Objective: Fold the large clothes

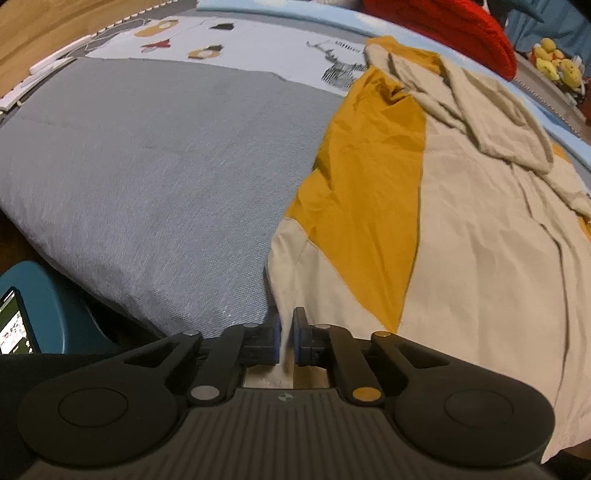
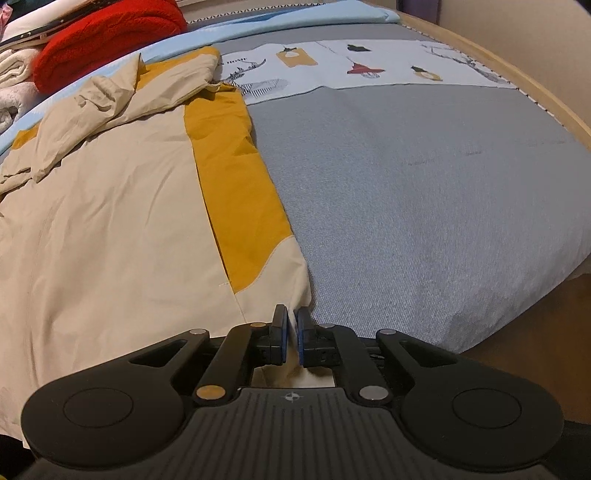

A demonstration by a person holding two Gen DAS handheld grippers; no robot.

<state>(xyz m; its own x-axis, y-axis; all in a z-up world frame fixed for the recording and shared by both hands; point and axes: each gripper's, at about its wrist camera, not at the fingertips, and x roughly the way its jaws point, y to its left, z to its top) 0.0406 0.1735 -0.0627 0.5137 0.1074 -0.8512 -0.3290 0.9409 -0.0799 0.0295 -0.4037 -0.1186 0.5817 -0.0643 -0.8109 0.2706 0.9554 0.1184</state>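
A beige and mustard-yellow jacket (image 1: 461, 229) is lying spread on a bed, over a grey quilt (image 1: 147, 177), with its hem at the near edge and its hood (image 1: 480, 99) bunched at the far end.

In the left wrist view the left gripper (image 1: 287, 332) is pinching the near left corner of the jacket's hem; its blue-padded jaws are standing closed on a thin fold of beige cloth that is running between them. The jacket is filling the right half of this view and bare quilt is taking up the left.

In the right wrist view the right gripper (image 2: 291, 334) is clamping the near right corner of the same hem, jaws pressed together on a sliver of pale fabric. Here the jacket (image 2: 110, 221) is lying to the left and the grey quilt (image 2: 424, 192) to the right.

Beyond the quilt a white printed panel (image 2: 369, 66) is showing small drawings in yellow, red and black; some line-drawn marks by the sketches could be lettering, but nothing is readable. A red knitted bundle (image 1: 443, 26) is sitting at the far end of the bed, beside pale folded towels (image 2: 14, 85). Yellow plush toys (image 1: 557, 62) are sitting far right in the left view. At the near left, a phone (image 1: 16, 325) with a lit screen is resting on a teal surface (image 1: 55, 306); its screen text is too small to read.
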